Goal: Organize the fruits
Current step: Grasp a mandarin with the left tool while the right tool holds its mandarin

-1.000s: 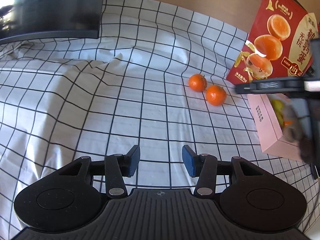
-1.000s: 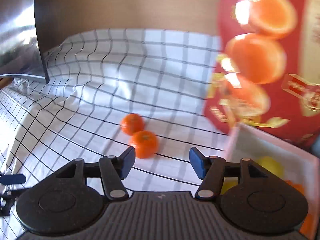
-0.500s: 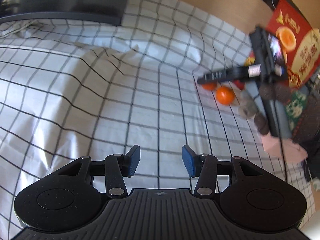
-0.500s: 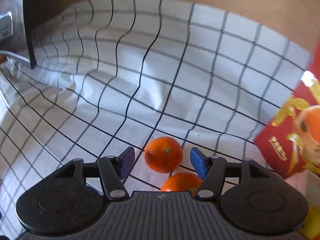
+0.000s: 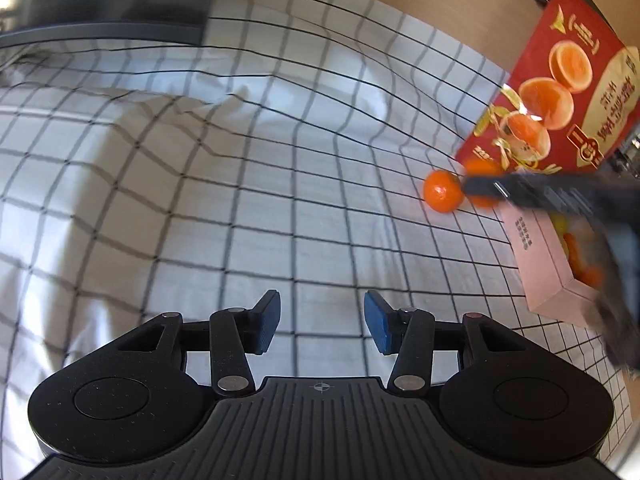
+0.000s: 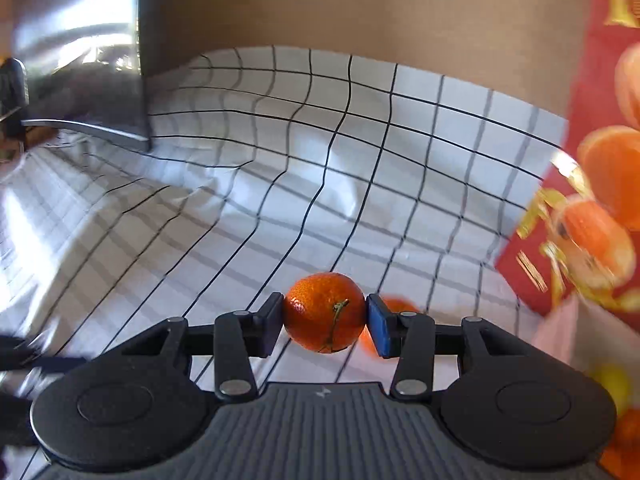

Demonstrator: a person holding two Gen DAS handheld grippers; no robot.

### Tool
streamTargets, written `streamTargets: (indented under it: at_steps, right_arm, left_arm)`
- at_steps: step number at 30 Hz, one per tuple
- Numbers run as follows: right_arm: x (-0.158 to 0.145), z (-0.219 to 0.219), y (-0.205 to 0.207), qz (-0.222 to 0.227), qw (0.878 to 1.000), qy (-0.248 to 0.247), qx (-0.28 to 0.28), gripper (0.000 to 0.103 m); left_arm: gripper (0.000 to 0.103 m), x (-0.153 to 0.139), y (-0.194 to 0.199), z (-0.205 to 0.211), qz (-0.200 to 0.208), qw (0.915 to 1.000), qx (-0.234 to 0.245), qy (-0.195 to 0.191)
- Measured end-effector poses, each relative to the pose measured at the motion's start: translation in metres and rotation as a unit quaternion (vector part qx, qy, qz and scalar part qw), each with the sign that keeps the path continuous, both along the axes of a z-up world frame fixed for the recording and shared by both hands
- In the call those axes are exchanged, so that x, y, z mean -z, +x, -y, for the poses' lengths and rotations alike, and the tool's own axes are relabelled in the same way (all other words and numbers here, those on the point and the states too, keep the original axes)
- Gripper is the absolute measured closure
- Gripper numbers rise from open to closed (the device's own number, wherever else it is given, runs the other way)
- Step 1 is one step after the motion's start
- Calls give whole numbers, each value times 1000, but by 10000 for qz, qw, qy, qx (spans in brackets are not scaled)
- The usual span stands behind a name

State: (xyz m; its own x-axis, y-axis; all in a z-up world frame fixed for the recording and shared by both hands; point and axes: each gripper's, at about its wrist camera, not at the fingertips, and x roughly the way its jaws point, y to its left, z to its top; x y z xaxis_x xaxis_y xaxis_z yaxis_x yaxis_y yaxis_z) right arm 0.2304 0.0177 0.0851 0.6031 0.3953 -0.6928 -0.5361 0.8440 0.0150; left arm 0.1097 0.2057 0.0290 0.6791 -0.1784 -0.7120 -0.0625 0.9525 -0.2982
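Across the counter lies a white cloth with a black grid (image 5: pixel 248 184), rumpled into folds toward its far left, where a dark, glossy appliance (image 5: pixel 100 4) stands at the back edge. At the far right a red carton printed with halved orange rounds (image 5: pixel 560 92) leans upright against the wooden wall, and in front of it sits a pink open box (image 5: pixel 540 256) holding yellow and orange fruit. The left tongs (image 5: pixel 322 326) hang over bare cloth with the blue pads (image 5: pixel 376 326) parted and nothing between them. The right tongs (image 6: pixel 324 326) have just been closing and now grip a mandarin (image 6: pixel 324 312), one pad pressed to each side of it, its stem facing the camera. In the left wrist view this same mandarin (image 5: pixel 442 192) appears just beside the red carton's lower corner, with a blurred dark finger of the right tongs (image 5: pixel 492 190) across its right side. A second mandarin (image 6: pixel 394 306) lies just behind the first, partly hidden by the right pad in the right wrist view; from the left it (image 5: pixel 482 168) shows against the carton's base, near the pink box's far end. Whether the gripped fruit is touching the cloth cannot be told.
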Motion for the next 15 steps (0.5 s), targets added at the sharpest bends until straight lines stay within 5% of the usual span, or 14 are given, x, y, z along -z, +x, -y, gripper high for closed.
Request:
streamTargets:
  at_steps: [7, 15]
  right_arm:
    - [5, 47, -77, -210, 9995, 64, 216, 59]
    - [31, 86, -115, -331, 9961, -179, 795, 59]
  left_arm:
    - [52, -11, 53, 29, 325, 9977, 543, 260]
    - [52, -26, 113, 101, 882, 9750, 1684, 1151]
